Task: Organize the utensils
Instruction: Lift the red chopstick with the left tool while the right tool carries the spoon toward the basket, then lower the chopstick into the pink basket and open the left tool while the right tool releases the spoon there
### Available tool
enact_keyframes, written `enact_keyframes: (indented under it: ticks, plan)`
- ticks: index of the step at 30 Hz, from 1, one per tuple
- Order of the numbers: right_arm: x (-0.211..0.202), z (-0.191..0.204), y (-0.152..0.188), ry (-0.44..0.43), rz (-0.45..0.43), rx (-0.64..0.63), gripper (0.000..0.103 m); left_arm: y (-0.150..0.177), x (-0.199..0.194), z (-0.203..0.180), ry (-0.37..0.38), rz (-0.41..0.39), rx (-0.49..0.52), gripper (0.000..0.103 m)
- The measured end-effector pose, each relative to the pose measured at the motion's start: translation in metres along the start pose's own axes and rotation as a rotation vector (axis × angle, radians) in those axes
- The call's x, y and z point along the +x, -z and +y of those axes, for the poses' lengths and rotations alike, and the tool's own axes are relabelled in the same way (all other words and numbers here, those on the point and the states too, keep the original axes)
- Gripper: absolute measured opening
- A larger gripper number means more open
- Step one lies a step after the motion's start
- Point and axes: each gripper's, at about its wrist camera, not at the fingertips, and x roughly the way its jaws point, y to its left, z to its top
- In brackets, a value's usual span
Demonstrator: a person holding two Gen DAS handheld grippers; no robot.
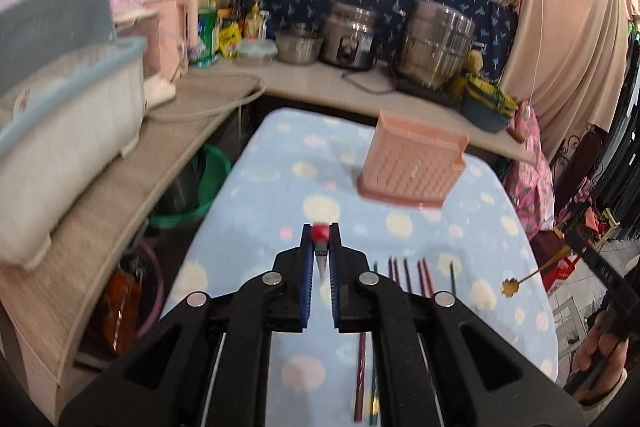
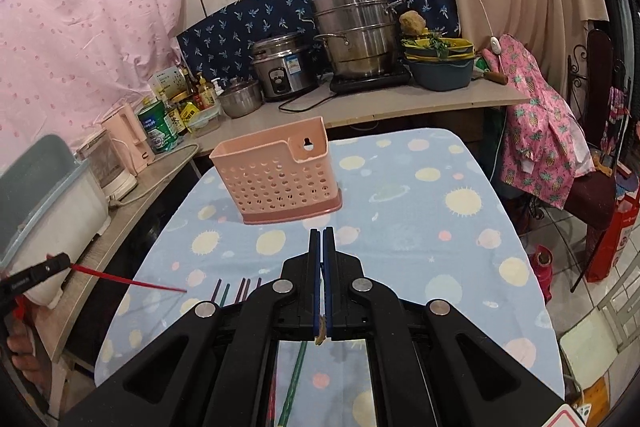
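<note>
A pink perforated utensil holder (image 1: 412,169) (image 2: 276,175) stands on the blue dotted cloth (image 1: 280,163) (image 2: 400,227). My left gripper (image 1: 321,233) is shut on a red chopstick (image 1: 320,231), held above the cloth; the stick shows from the side in the right wrist view (image 2: 128,281). My right gripper (image 2: 322,233) is shut on a gold spoon (image 2: 320,337), whose flower-shaped end shows in the left wrist view (image 1: 510,285). Several purple and green chopsticks (image 1: 408,273) (image 2: 236,291) lie on the cloth under the grippers.
An L-shaped counter (image 1: 320,83) (image 2: 400,99) carries steel pots (image 2: 356,31), a rice cooker (image 2: 280,65), bottles and a white dish rack (image 1: 60,131). Green and pink buckets (image 1: 188,187) sit below on the left. A chair with pink clothing (image 2: 544,143) stands at the right.
</note>
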Motion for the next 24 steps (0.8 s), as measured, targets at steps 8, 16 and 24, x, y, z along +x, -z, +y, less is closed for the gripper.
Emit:
enact_keyframes:
  ticks: [8,16,24]
  plan:
    - [0.038,0.000,-0.061,-0.046,-0.009,0.000,0.002,-0.093,0.013,-0.027,0.005,-0.118,0.000,0.007]
    - [0.086,0.009,-0.132,-0.088,-0.051,0.010,0.002,-0.173,0.025,-0.064,0.071,-0.269,-0.032,0.007]
    - [0.142,0.015,-0.170,-0.093,-0.055,0.029,0.002,-0.210,0.072,-0.088,0.088,-0.314,-0.049,0.007]
